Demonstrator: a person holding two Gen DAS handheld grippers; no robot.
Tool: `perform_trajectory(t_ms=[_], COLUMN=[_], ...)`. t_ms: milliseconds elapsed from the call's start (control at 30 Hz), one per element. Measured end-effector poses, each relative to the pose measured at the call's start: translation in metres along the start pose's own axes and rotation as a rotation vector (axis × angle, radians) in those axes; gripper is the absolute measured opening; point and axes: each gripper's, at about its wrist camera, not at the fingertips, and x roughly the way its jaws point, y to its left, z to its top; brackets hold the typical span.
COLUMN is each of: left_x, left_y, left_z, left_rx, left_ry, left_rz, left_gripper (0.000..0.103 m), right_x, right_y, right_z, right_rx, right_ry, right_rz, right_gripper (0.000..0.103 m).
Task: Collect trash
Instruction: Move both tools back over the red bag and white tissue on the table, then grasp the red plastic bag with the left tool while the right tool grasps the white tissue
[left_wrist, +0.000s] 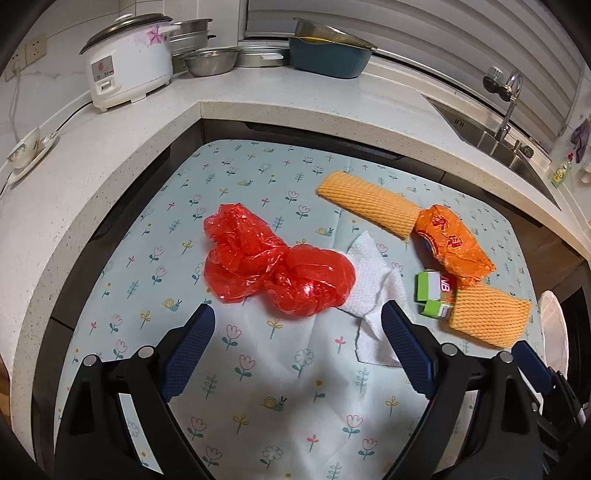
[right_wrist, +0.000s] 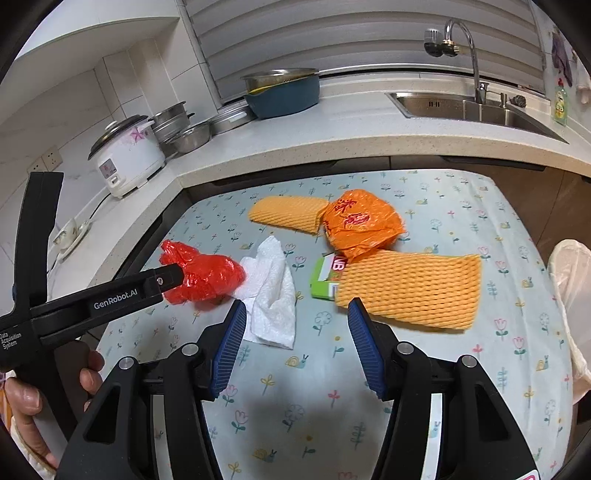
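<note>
With both grippers' jaws open and empty above the floral cloth (left_wrist: 236, 184), the left gripper (left_wrist: 299, 321) should drop onto the red plastic bag (left_wrist: 273, 269) at its twelve o'clock, pinching a bunched fold, while the right gripper (right_wrist: 297, 321) takes the paper towel (right_wrist: 271, 291) at its eleven o'clock

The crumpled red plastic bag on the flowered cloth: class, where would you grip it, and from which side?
Grip the red plastic bag at the pinched waist between its two puffed lobes, coming down from above with the open left tool. That waist is the narrowest bunch, and the white paper towel crowds its right side.
</note>
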Motion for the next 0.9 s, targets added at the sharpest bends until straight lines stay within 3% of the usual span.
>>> perform_trajectory(t_ms=[567, 600, 700, 767, 900], left_x=[0.055, 0.059, 0.069, 0.074, 0.073], left_y=[0.008, 0.007, 0.004, 0.003, -0.002], left_z=[0.022, 0.023, 0.025, 0.024, 0.021], left_rx=[-0.073, -0.075, -0.067, -0.068, -0.047], left_ry=[0.095, 0.099, 0.123, 0.137, 0.128], left_rz=[-0.002, -0.002, -0.010, -0.021, -0.020], left_gripper=[0.087, 0.086, 0.066, 0.056, 0.036], right_x=[0.081, 0.084, 0.093, 0.098, 0.107], right_y=[0.023, 0.022, 0.020, 0.020, 0.021], right_z=[0.000, 0.000, 0.000, -0.001, -0.006], right_rx=[-0.025, -0.025, -0.026, -0.030, -0.037], right_ry=[0.102, 0.106, 0.121, 0.130, 0.163], right_rz=[0.019, 0.017, 0.014, 0.013, 0.030], right_gripper=[0.056, 0.056, 0.056, 0.050, 0.013])
